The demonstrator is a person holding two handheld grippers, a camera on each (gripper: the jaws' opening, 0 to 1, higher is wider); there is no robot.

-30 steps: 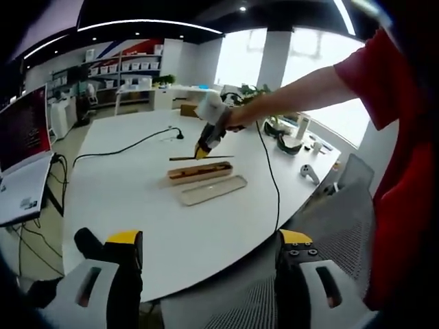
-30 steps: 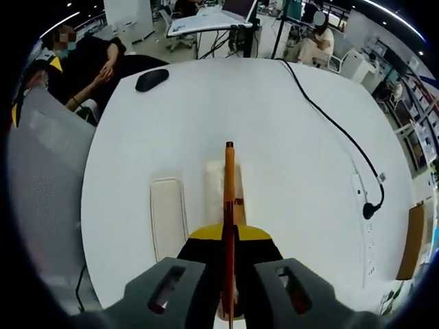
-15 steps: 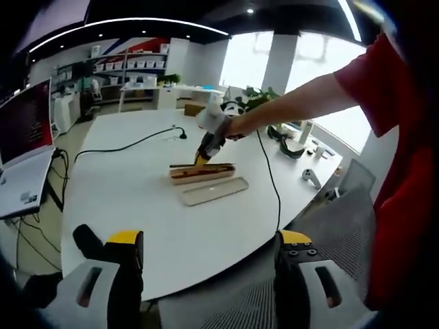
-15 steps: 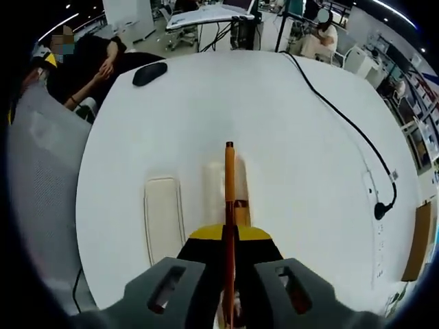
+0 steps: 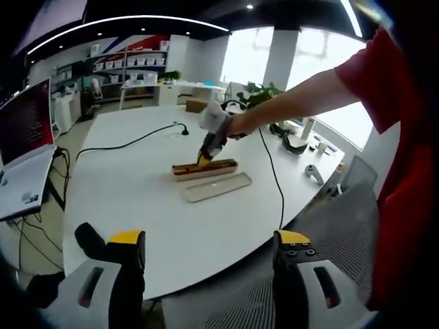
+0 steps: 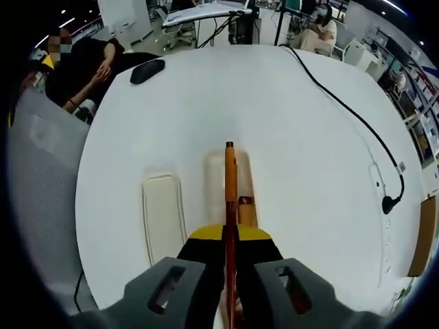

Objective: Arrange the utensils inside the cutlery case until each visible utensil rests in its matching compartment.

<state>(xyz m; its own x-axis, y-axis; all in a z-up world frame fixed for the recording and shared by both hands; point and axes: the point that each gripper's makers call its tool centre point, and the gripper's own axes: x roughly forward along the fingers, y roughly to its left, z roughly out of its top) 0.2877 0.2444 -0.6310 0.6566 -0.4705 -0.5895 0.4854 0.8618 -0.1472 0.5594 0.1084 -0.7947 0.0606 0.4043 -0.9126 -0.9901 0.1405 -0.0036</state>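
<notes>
Cutlery case [image 6: 230,184] on the white table [image 6: 288,130], its lid [image 6: 163,216] just beside it. The right gripper [image 6: 230,240], jaws clamped on 1 orange utensil [image 6: 230,179], holds it lengthwise over the case; it now sits lower than 1 s ago. A black cable [image 6: 350,113] lies well apart. The left gripper [image 5: 206,257] hangs wide apart at the table's near edge.

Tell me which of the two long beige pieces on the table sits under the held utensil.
The open case, directly beneath the utensil; the lid lies beside it, bare.
</notes>
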